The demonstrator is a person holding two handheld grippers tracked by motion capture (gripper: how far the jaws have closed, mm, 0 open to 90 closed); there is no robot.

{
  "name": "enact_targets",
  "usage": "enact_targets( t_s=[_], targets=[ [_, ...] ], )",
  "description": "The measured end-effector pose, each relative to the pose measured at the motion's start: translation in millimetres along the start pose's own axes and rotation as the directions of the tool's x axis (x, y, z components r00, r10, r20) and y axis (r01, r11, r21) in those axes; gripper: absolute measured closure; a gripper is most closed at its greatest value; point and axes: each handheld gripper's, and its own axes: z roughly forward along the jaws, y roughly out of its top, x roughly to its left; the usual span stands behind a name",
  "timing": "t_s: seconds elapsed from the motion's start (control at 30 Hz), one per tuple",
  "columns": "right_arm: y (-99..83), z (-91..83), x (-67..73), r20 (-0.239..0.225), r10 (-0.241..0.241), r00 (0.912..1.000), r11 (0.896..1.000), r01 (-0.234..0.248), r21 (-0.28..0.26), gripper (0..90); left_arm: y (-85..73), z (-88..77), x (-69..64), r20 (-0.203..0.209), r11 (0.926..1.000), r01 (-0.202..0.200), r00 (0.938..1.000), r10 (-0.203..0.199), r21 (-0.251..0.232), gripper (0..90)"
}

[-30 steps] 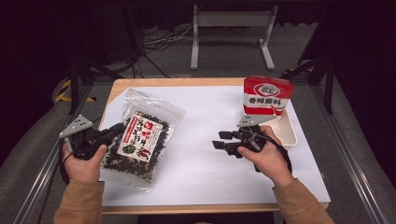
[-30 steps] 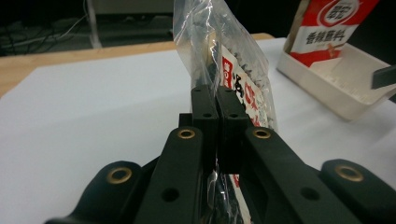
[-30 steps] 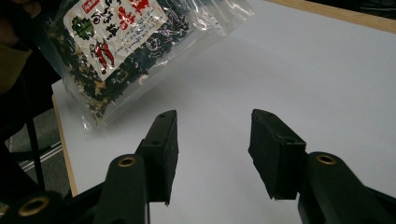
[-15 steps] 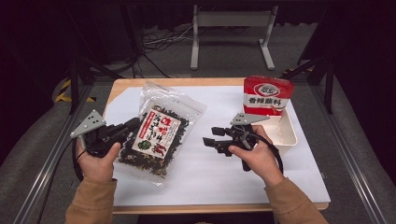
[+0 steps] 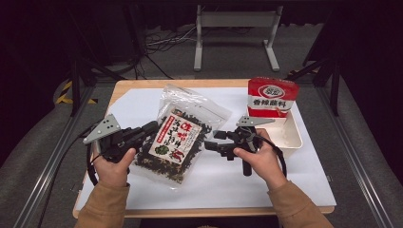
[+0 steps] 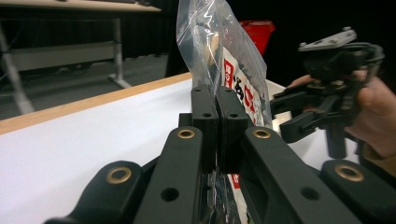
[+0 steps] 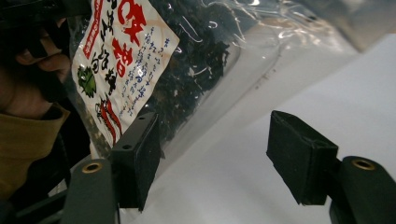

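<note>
A clear plastic bag [image 5: 178, 140] of dark dried leaves, with a white label in red characters, is lifted at its left side and tilted over the white table. My left gripper [image 5: 151, 129] is shut on the bag's left edge; in the left gripper view the jaws [image 6: 218, 116] pinch the plastic [image 6: 224, 51]. My right gripper [image 5: 212, 141] is open just right of the bag, and its jaws have just been opening. In the right gripper view its pads [image 7: 215, 163] stand wide apart, the bag [image 7: 187, 60] lies just beyond the left one, and nothing is pressed between them.
A red packet [image 5: 273, 97] with white characters stands in a white tray [image 5: 294, 137] at the table's right side. White table surface [image 5: 228, 185] runs in front of both hands. Dark floor, cables and a metal stand lie beyond the far edge.
My left gripper has carried the bag to the right and raised its edge. The right gripper has stayed in place while its jaws spread wider.
</note>
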Motion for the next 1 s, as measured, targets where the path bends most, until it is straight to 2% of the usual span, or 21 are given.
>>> enact_targets(
  t_s=[0.03, 0.1, 0.23, 0.37, 0.53, 0.57, 0.8, 1.0],
  targets=[
    [-0.3, 0.4, 0.2, -0.014, -0.001, 0.9999, 1.0, 0.001, 0.0, 34.6, 0.0, 0.0, 0.0, 0.0, 1.0, 0.0, 1.0, 0.0, 0.0, 87.9],
    [-0.3, 0.6, 1.3, -0.026, -0.001, 0.9997, 1.0, 0.001, -0.004, 34.6, -2.2, 2.7, -1.0, 0.027, 1.0, 0.009, 0.9996, -0.009, -0.002, 87.9],
    [0.4, 0.0, 2.4, -0.054, -0.002, 0.9985, 1.0, 0.001, -0.02, 35.6, -5.0, 6.6, -2.6, 0.035, 1.0, 0.002, 0.9994, -0.002, -0.003, 87.9],
    [0.5, -1.8, 1.4, -0.07, -0.033, 0.997, 0.999, 0.032, -0.011, 47.2, -7.2, 8.2, -1.7, 0.052, 0.9998, 0.01, 0.9986, -0.009, -0.017, 87.9],
    [0.7, -4.3, -1.4, -0.12, -0.009, 0.9928, 1.0, 0.007, -0.019, 59.6, -9.3, 7.7, 1.1, 0.066, 0.9991, 0.035, 0.9973, -0.033, -0.026, 87.9],
    [1.0, -5.1, -1.6, -0.13, -0.014, 0.9915, 1.0, 0.01, -0.024, 66.6, -10.1, 8.7, 1.6, 0.066, 0.9992, 0.034, 0.9973, -0.032, -0.022, 87.9],
    [3.3, -9.9, 1.0, -0.15, -0.062, 0.9868, 0.998, 0.06, -0.016, 77.5, -11.4, 8.3, 3.4, 0.057, 0.9991, 0.039, 0.9977, -0.038, -0.017, 88.0],
    [4.5, -12.6, 3.1, -0.159, -0.054, 0.9858, 0.999, 0.052, -0.013, 79.0, -11.9, 8.6, 4.9, 0.061, 0.9988, 0.048, 0.997, -0.047, -0.011, 87.9]
  ],
)
